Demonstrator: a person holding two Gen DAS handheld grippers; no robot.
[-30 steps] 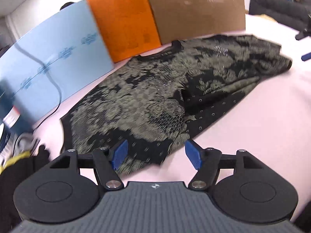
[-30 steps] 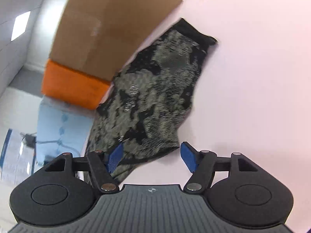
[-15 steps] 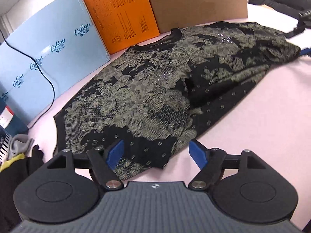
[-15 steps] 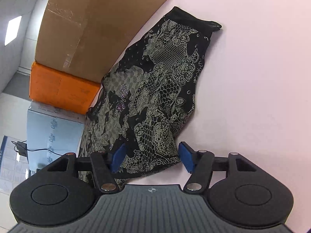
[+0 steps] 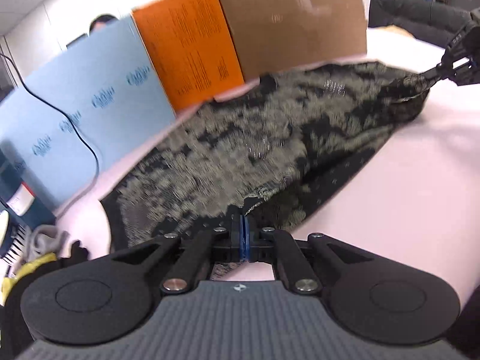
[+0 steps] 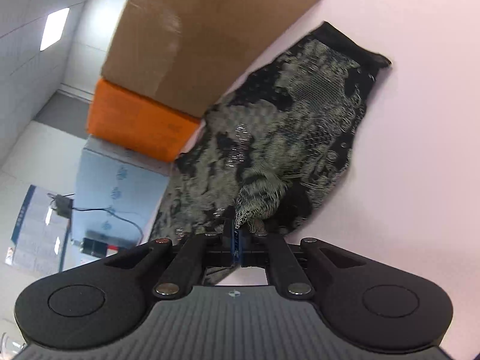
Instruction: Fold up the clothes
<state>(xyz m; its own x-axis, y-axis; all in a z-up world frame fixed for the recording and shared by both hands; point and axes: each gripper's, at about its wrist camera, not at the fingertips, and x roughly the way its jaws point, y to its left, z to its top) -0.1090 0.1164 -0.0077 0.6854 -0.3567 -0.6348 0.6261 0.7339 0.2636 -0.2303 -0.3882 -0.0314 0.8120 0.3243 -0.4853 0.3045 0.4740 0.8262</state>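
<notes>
Motion blur is smearing the pattern of the garment point(image 5: 255, 138) across most of your left wrist view, so its printed detail is not readable there. Your left gripper point(image 5: 243, 234) is covering the pinched hem, hiding how much cloth sits between the pads. Your right gripper point(image 5: 459, 66) is being cut off by that view's right edge. The lettering on the orange box point(image 5: 192, 48) is too small to read. In your right wrist view, the garment's near edge is disappearing behind your right gripper body, and the brown box point(image 6: 204, 39) is blurring.
</notes>
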